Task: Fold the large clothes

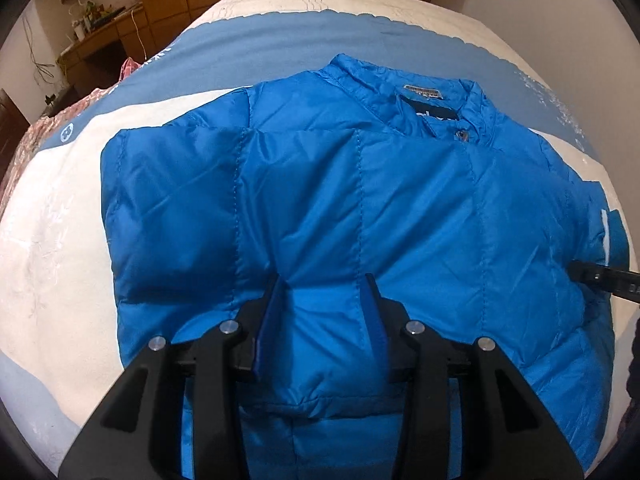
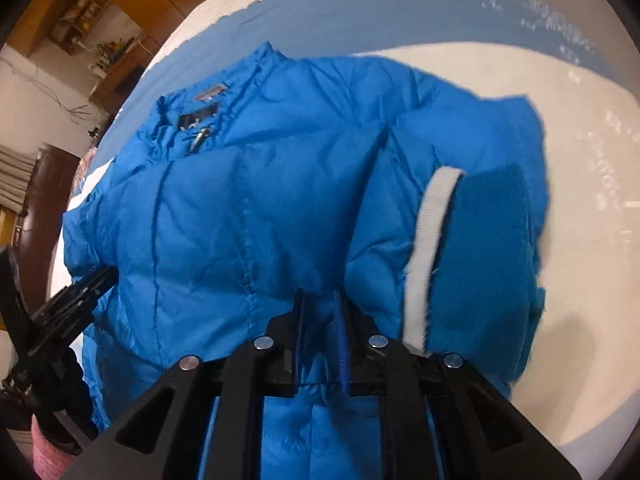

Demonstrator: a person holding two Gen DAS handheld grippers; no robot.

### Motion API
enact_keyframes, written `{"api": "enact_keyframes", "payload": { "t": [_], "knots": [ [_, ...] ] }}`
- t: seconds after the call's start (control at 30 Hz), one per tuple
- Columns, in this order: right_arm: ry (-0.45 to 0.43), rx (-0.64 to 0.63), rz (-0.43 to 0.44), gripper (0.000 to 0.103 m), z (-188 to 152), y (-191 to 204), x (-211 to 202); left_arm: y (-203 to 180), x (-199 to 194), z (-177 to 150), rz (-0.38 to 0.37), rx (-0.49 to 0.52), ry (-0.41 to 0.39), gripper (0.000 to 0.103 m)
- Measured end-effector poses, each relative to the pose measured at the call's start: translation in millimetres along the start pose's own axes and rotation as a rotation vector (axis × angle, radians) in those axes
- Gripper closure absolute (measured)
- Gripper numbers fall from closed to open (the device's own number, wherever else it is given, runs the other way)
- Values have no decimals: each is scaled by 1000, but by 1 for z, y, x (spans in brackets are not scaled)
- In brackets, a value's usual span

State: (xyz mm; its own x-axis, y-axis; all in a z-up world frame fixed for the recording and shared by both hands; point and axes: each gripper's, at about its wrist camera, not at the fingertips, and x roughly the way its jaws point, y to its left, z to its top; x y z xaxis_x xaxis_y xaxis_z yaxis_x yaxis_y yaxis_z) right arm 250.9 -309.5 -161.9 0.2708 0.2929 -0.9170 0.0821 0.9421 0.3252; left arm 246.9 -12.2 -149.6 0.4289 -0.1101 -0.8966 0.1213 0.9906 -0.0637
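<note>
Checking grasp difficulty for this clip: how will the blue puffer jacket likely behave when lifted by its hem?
The blue puffer jacket will probably flop and drape, since its quilted panels already crease and sag on the bed. Its shiny shell looks slippery, so the narrow pinch in the right gripper may slide. The puffy fill suggests it is light for its bulk.

Collar label (image 1: 426, 90) text illegible

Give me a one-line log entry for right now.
stage: folding | item: blue puffer jacket on bed | left gripper: shut on hem fold | right gripper: shut on hem fabric
</note>
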Motion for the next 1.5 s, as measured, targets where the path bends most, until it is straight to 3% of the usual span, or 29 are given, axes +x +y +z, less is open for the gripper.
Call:
{"api": "enact_keyframes", "payload": {
  "t": [0.27, 0.43, 0.63, 0.8, 0.9, 1.0, 1.17, 1.27, 1.5],
  "knots": [
    [-36, -44, 58, 84, -19, 13, -34, -13, -38, -17, 3, 26, -41, 61],
    [2, -64, -12, 84, -29, 19, -17, -13, -13, -29, 19, 22, 15, 61],
    [8, -85, -28, 85, -29, 19, 4, -12, -1, -27, 13, 20, 26, 60],
    [-27, -59, 42, 81, -39, 9, -24, 0, -40, -33, -10, -4, 7, 58],
    [-80, -101, 61, 72, -64, 6, -58, 17, -76, -54, -5, -7, -25, 39],
    [-104, -111, 93, 63, -98, -6, -87, 41, -102, -89, 0, -32, -15, 27],
    [-107, -70, 121, 55, -164, -37, -116, 85, -126, -162, 29, -142, 60, 25],
    [-85, -33, 122, 52, -197, -52, -120, 99, -133, -202, 7, -207, 98, 23],
    [-31, 39, 176, 49, -257, -76, -121, 99, -128, -253, -54, -270, 147, 23]
  ]
}}
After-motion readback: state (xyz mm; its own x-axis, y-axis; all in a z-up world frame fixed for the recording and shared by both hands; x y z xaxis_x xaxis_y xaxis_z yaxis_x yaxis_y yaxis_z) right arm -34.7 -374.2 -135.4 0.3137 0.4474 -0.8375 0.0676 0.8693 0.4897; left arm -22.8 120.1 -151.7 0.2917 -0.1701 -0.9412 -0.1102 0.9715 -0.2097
